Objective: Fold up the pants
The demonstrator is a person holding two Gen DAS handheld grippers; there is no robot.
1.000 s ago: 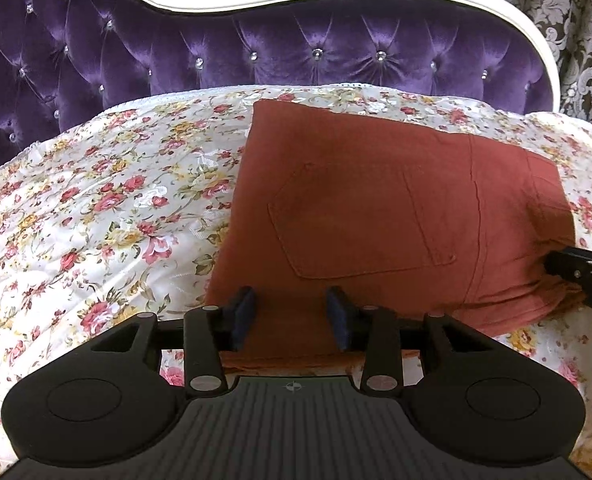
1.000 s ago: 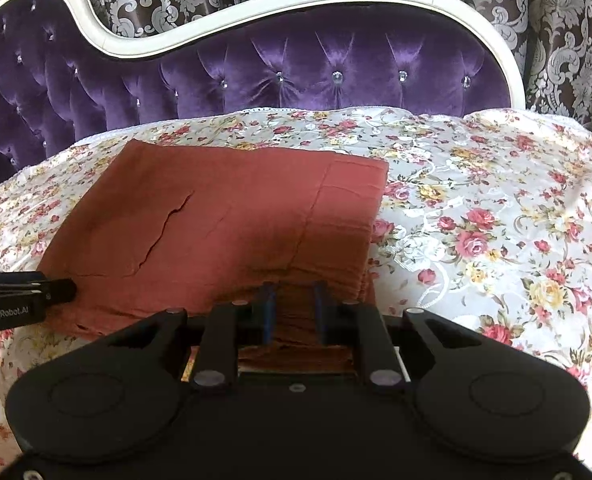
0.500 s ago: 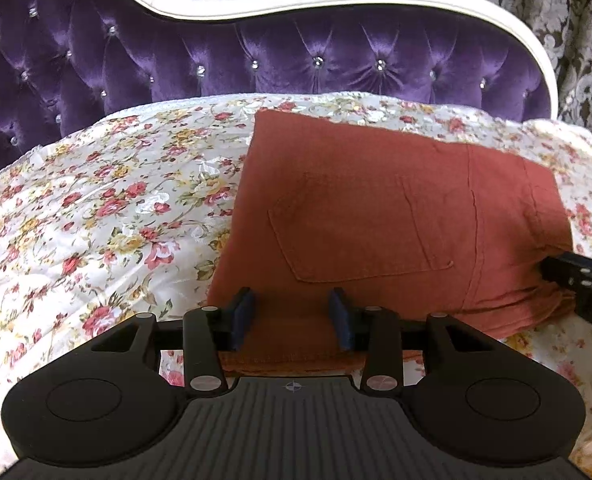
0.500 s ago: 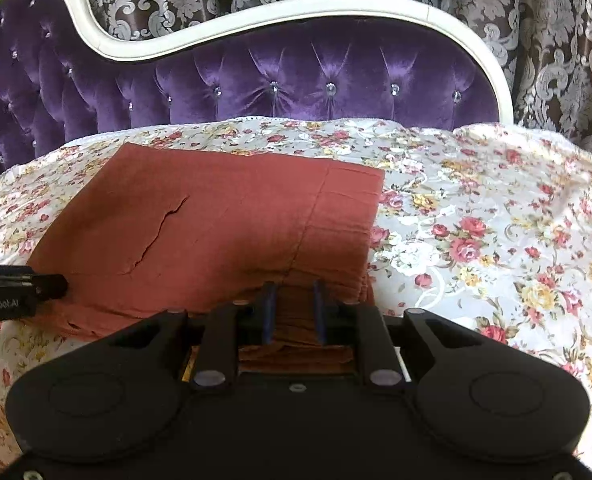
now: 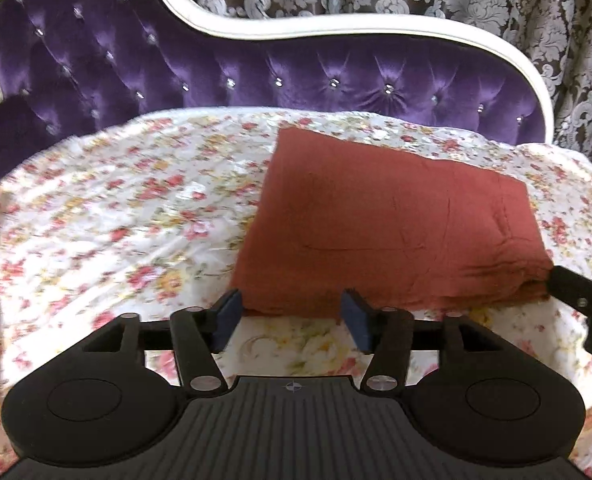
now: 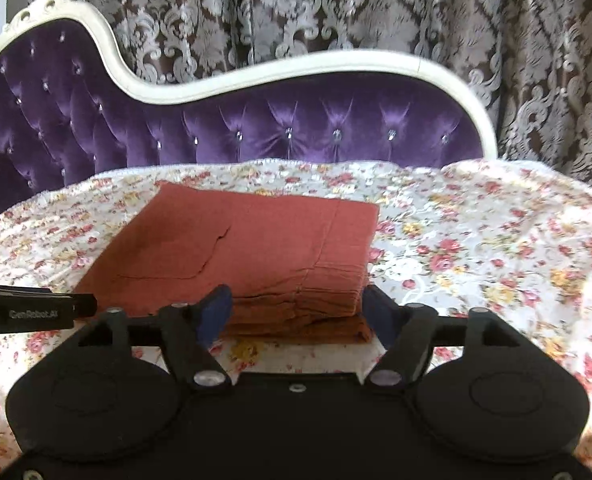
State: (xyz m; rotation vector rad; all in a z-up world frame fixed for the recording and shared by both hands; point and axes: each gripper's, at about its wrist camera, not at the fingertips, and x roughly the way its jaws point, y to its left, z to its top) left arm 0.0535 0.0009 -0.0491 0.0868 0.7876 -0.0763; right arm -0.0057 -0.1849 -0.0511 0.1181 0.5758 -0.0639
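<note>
Left wrist: left gripper (image 5: pixel 291 318) spread, jaws just opened, nothing btwn them; folded rust pants (image 5: pixel 392 232) lie just beyond on floral sheet (image 5: pixel 115 220).

Right wrist: right gripper (image 6: pixel 298 312) also just opened wide, pads flanking pants' near edge w/o pressing.

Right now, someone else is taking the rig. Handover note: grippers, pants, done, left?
Left gripper: open, jaws have just been opening, nothing between them, near edge of the pants just ahead.
Right gripper: open, jaws just opened, straddling the near edge without pressing.
Rust-red folded cotton pants: compact rectangle, pocket side up, lying flat on the floral bedsheet before the purple tufted headboard.
Done: fold looks complete, cloth released.
Left: probably just back off; tidy the layered near edge if wanted.
</note>
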